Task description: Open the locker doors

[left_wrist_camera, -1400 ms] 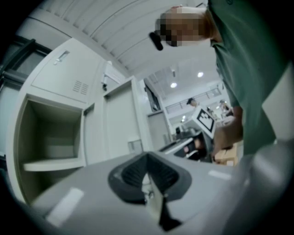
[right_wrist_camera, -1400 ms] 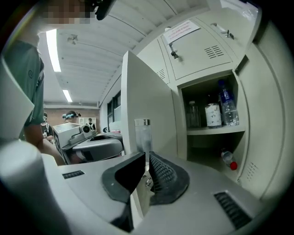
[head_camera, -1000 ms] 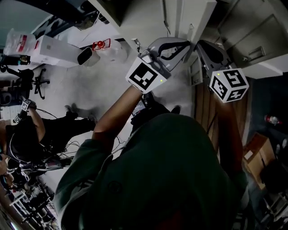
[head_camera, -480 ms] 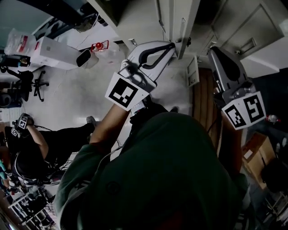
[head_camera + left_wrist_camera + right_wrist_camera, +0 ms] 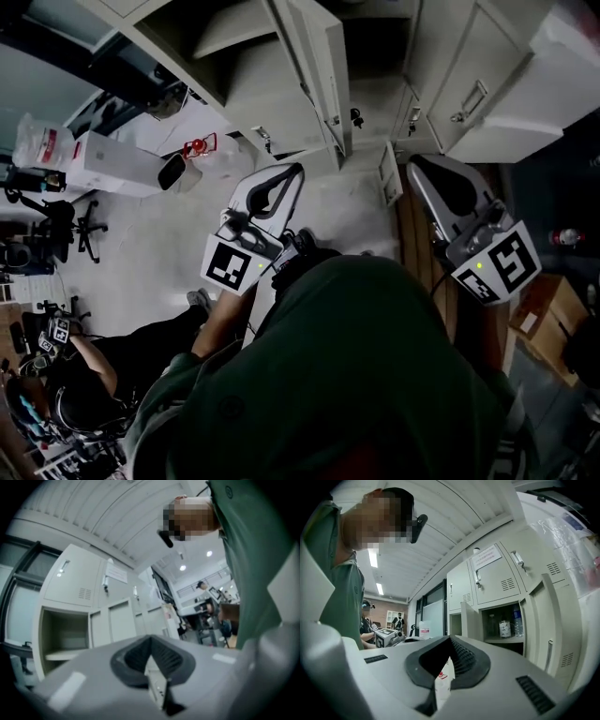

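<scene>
While both claws hang apart from the lockers, I see my left claw (image 5: 296, 171) clenched on nothing, and my right claw (image 5: 418, 165) clenched empty too. An open door (image 5: 322, 67) stands ahead of the left claw. Ahead-right of the right claw is an open locker (image 5: 502, 641) with a bottle (image 5: 517, 618) inside.

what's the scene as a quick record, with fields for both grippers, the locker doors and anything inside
left gripper: shut, nothing between its jaws
right gripper: shut, nothing between its jaws
contact: neither gripper appears to touch a door
open locker: door swung out, jar and bottle on its shelf
second open locker: one shelf visible, contents unclear
closed upper door: shut, notice stuck on it
</scene>
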